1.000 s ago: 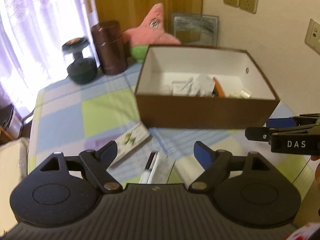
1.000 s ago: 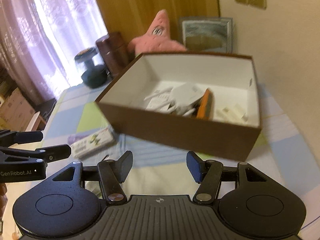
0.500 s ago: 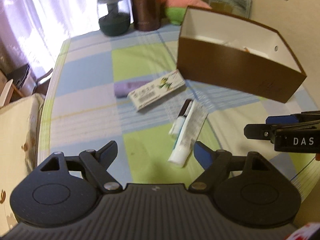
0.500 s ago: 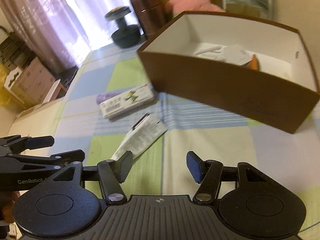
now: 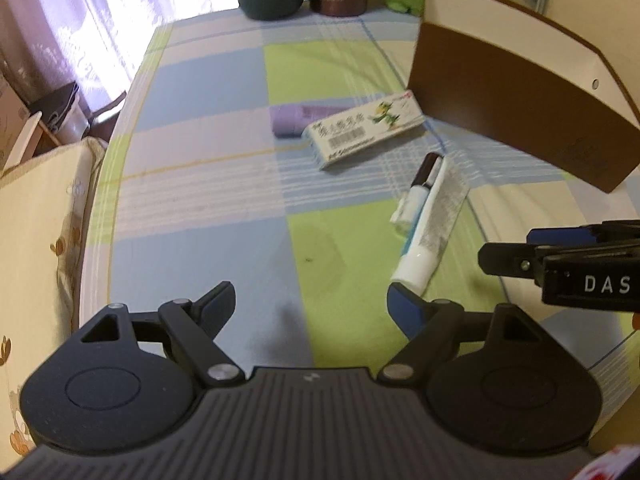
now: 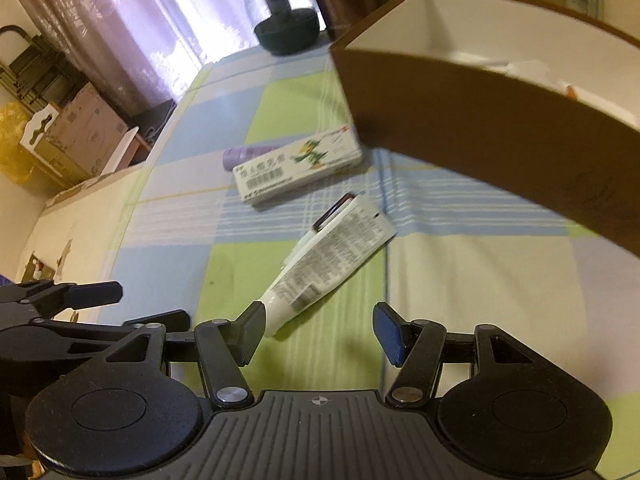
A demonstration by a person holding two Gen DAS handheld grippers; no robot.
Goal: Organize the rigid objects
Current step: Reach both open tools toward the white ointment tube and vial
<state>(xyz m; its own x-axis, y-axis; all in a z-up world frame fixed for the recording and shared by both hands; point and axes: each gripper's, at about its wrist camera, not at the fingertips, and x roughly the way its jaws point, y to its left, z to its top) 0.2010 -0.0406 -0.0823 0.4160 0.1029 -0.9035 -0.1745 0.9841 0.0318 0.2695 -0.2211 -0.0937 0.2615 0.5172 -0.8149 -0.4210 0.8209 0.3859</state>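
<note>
Both tongs hang released and empty: right tongs (image 6: 318,330) near the white tube (image 6: 332,256), presumably bound for the far brown box (image 6: 480,128); left tongs (image 5: 310,306) alongside.

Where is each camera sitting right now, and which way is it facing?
Left wrist: sits on the left gripper, angled down at the checked tablecloth; its own open fingers show below, the right gripper enters from the right edge.
Right wrist: sits on the right gripper, angled down toward the tube; its own open fingers show, the left gripper enters from the left edge.
Shared: tube, medicine box, brown box, dumbbell.
</note>
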